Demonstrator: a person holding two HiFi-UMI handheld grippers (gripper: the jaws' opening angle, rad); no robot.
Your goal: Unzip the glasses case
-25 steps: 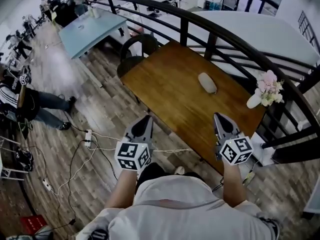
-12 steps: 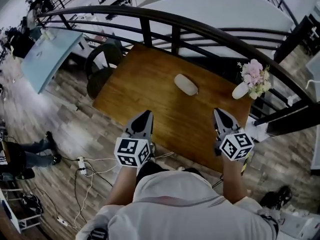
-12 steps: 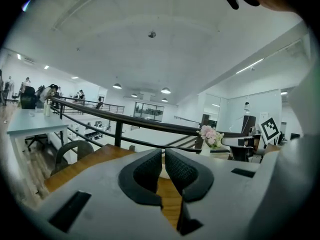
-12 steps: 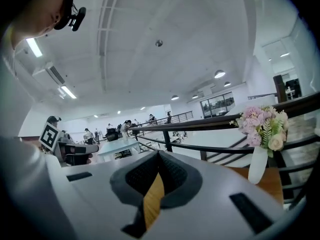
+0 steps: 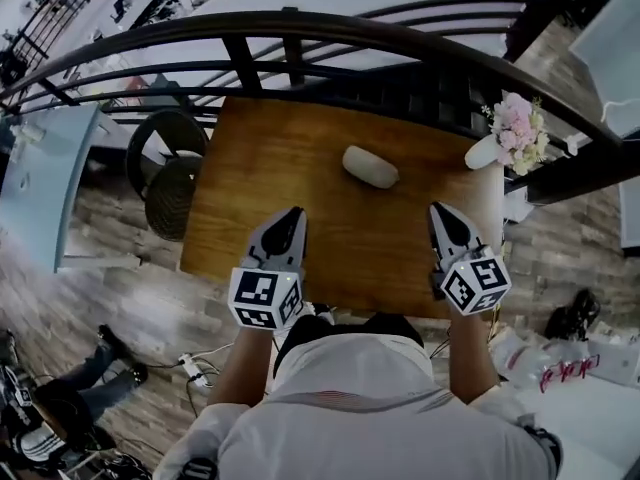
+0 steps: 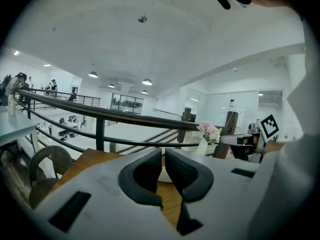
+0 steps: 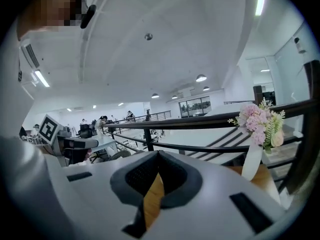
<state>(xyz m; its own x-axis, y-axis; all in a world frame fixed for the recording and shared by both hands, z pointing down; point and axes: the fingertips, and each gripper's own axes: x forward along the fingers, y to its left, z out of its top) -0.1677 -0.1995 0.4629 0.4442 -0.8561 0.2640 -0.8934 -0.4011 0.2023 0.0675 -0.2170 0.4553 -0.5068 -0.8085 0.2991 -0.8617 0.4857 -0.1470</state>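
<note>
A pale oval glasses case [image 5: 370,166] lies on the wooden table [image 5: 260,158], towards its far side. My left gripper [image 5: 294,213] hovers over the table's near left part, shut and empty. My right gripper [image 5: 440,210] hangs over the near right part, also shut with nothing in it. Both sit well short of the case, one to each side of it. In the left gripper view my left gripper [image 6: 163,156] shows closed jaws, with a sliver of the pale case [image 6: 166,176] behind them. In the right gripper view my right gripper [image 7: 158,156] is closed over bare table wood.
A white vase of pink flowers [image 5: 512,133] stands at the table's far right corner. A dark curved railing [image 5: 300,28] runs just behind the table. Two dark chairs [image 5: 170,173] stand off the table's left end. Cables and a power strip [image 5: 195,368] lie on the floor.
The view has swung round so the table now lies square in front of me. Both grippers have come forward over its near edge, still shut. The case has not moved on the table.
</note>
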